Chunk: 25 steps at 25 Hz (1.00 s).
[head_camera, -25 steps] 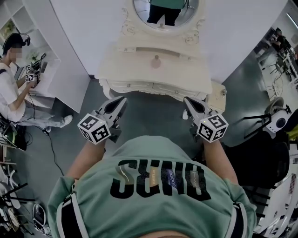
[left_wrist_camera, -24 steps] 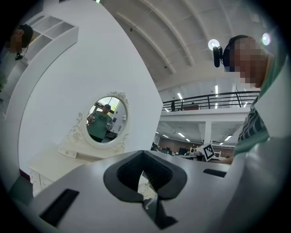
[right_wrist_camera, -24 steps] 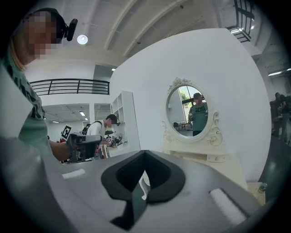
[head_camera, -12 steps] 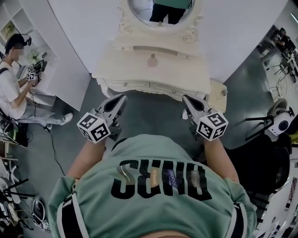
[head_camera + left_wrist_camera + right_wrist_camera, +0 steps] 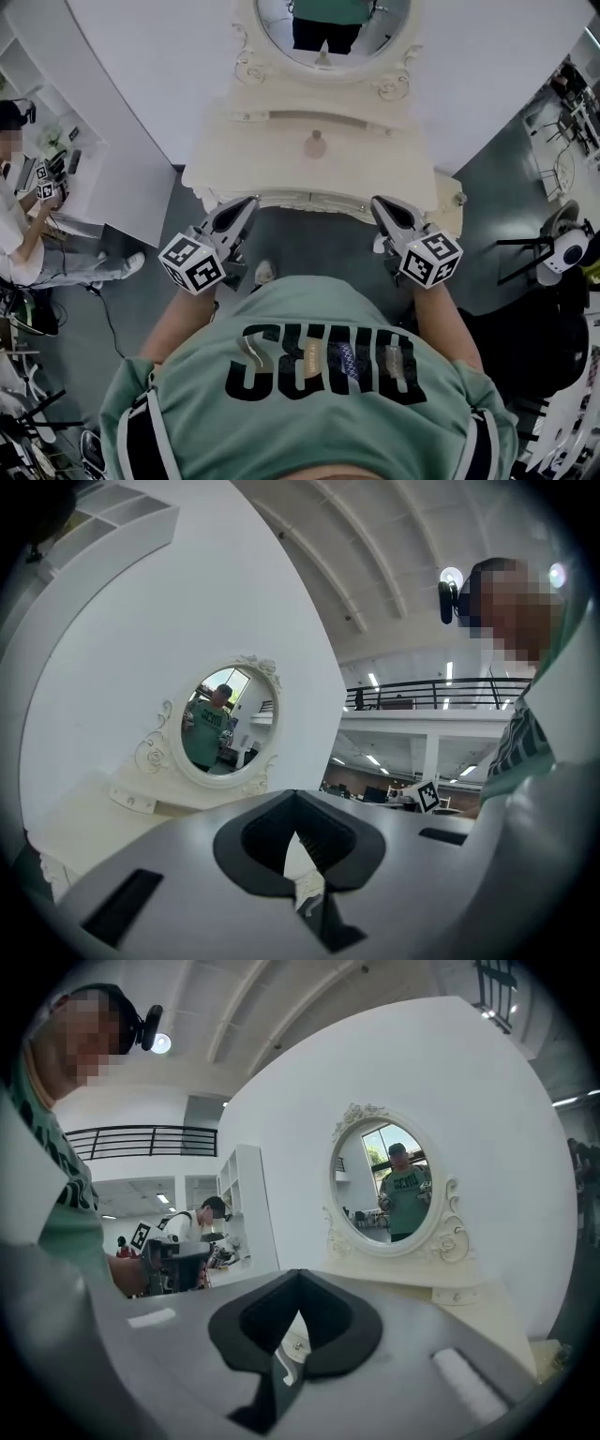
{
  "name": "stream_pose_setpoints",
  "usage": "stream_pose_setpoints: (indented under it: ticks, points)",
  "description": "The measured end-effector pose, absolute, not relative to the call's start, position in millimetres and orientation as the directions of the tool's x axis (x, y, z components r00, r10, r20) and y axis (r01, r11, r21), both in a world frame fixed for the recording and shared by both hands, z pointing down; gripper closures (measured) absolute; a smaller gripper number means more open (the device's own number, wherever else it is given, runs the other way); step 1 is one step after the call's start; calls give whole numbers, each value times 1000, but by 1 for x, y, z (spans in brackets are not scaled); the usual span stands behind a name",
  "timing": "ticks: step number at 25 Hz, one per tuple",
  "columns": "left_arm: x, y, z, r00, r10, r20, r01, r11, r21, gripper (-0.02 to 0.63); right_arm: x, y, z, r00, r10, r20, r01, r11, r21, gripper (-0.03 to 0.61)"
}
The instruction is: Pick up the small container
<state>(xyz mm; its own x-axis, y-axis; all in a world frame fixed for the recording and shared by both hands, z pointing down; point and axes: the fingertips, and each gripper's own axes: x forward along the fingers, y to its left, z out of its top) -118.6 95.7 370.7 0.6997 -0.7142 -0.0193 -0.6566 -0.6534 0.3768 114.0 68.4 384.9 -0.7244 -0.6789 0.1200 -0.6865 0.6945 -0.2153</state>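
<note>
Left gripper (image 5: 246, 204), jaws together and empty, held just before the front edge of the dressing table (image 5: 248, 157); small container (image 5: 315, 143) upright at mid-tabletop below the oval mirror (image 5: 330, 26), apart from both tools; right gripper (image 5: 379, 204), jaws likewise together, empty

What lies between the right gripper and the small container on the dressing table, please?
Nothing: in the head view, only bare tabletop separates the right gripper from the small container.
</note>
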Motion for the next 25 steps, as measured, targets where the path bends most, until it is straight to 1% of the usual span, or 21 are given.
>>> stream_pose_setpoints:
  ticks: [8,13,19,25]
  points:
    - [-168,-21,358,793,-609,9,-571,-738,360,614,61,-27,374,-648,-756,96,-752,614,-241,571]
    - [-192,-96,365,837,-546,32,-514,-765,387,614,40,-92,375,-588,-803,100,-795,550,-255,571]
    - [-192,-159,374,875,-481,54,-460,-789,407,614,37,-146,381,-537,-835,120,-826,491,-278,571]
    - [-171,-190,388,880,-469,78,-454,-782,427,614,50,-179,391,-547,-824,145,-820,494,-288,571]
